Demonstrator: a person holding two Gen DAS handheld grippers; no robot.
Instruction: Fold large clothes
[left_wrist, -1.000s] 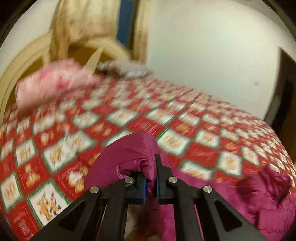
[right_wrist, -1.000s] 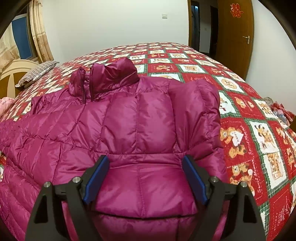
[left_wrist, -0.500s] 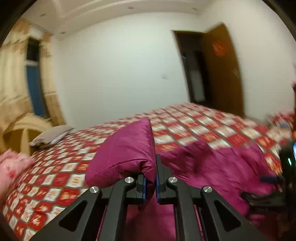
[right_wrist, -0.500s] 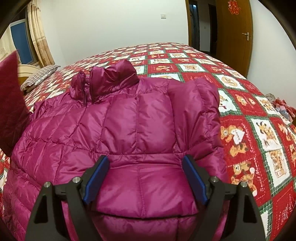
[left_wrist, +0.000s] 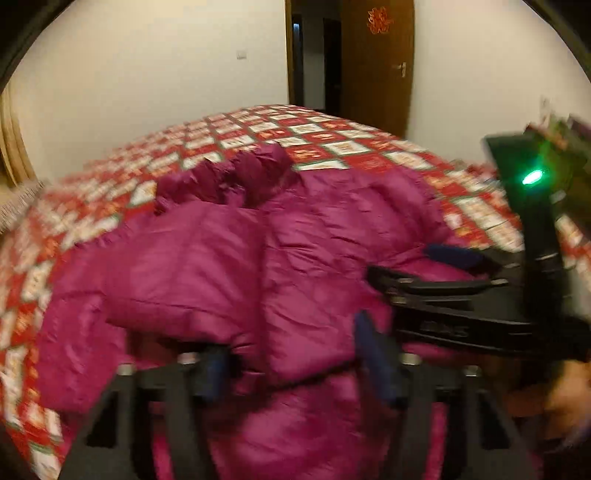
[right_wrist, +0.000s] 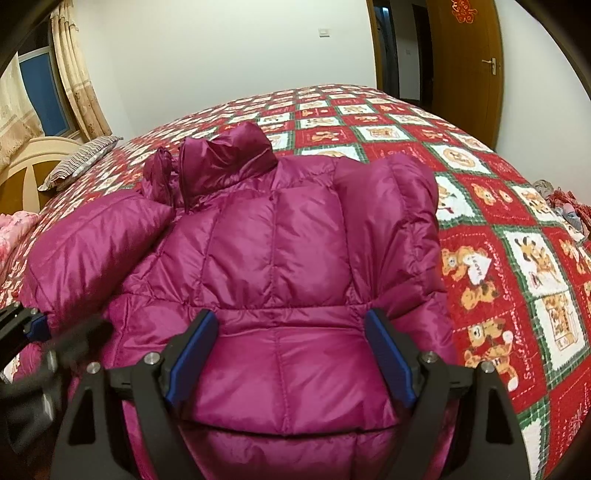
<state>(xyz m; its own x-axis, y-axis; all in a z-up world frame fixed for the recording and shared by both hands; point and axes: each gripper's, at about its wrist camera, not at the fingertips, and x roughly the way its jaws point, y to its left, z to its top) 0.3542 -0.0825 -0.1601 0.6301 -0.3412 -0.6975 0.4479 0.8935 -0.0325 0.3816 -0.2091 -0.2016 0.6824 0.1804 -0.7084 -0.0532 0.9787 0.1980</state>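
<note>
Bedspread (right_wrist: 498, 206) in red, white and green squares is spread over the whole bed, and on it the magenta down jacket (right_wrist: 280, 258) is laid flat, collar (right_wrist: 225, 158) toward the far wall, both sleeves folded in over the body (the left one (right_wrist: 92, 251) looks puffed). The right gripper (right_wrist: 291, 354) is held spread wide above the hem. The left gripper (left_wrist: 295, 369) is seen opening, jacket fabric between its jaws but not pinched.
</note>
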